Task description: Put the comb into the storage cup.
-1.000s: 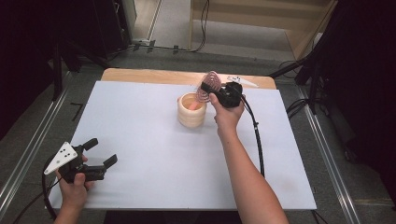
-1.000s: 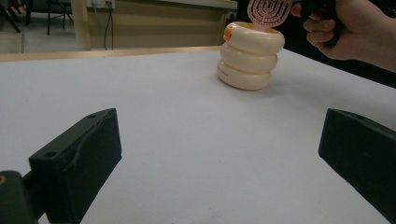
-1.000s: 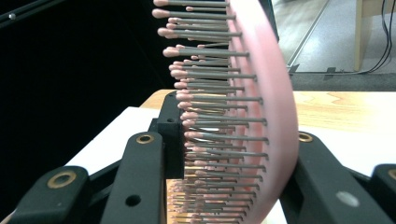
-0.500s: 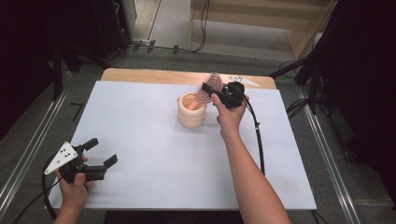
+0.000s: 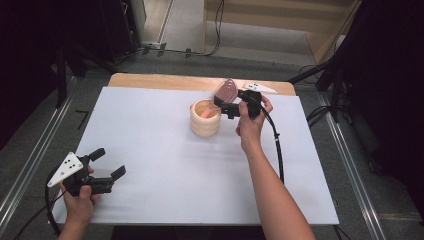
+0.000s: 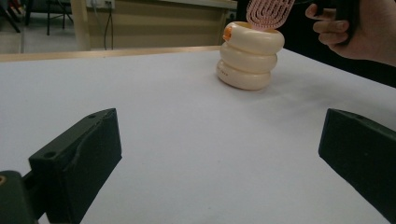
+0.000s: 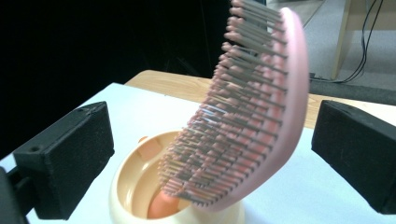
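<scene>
We note the pink hairbrush [image 7: 243, 116] standing handle-down in the cream ringed holder [image 5: 205, 119], its head leaning out over the rim. The right gripper [image 5: 223, 106] sits just beside the holder; its jaws have just been opening and now stand released, with the brush head between them, untouched. The left gripper [image 5: 107, 164], well apart from the holder, is released with nothing between its jaws.

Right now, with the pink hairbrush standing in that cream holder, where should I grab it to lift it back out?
Take the hairbrush by its wide head, which sticks up above the holder; the handle is down inside. Come from above, fingers across the thin edges, since one face is bristles and the head leans.
</scene>
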`<state>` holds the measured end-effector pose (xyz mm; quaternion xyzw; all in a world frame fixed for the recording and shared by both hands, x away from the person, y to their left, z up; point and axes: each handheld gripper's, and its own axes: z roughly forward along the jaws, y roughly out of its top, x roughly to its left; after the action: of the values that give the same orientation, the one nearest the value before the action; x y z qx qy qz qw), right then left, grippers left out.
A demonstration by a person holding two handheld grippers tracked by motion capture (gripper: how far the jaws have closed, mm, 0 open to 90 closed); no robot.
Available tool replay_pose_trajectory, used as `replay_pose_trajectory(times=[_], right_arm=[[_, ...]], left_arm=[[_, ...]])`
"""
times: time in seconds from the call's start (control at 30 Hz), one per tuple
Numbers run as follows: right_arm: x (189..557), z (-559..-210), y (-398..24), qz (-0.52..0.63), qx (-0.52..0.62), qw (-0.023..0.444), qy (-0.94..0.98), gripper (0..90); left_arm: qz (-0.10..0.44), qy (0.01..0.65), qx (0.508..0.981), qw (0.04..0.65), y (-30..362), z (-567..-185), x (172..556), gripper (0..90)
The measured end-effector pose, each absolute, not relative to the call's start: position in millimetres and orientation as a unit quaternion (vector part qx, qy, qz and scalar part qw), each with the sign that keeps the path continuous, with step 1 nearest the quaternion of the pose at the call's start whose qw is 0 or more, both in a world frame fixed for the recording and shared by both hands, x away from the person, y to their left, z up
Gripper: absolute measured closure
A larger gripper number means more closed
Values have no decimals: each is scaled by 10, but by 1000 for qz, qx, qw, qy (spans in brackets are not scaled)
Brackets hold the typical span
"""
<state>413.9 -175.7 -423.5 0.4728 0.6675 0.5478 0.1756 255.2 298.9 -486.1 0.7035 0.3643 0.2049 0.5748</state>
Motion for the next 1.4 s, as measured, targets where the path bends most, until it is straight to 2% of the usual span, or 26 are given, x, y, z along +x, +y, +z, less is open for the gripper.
replay_pose_trajectory(times=[0.73, 1.4], right_arm=[[3845, -4126, -1868, 550, 438, 203, 681, 0], [3616, -4189, -2008, 548, 428, 210, 687, 0]], left_arm=[[204, 364, 703, 575, 2988, -4862, 2553, 0], [204, 364, 703, 575, 2987, -4862, 2552, 0]])
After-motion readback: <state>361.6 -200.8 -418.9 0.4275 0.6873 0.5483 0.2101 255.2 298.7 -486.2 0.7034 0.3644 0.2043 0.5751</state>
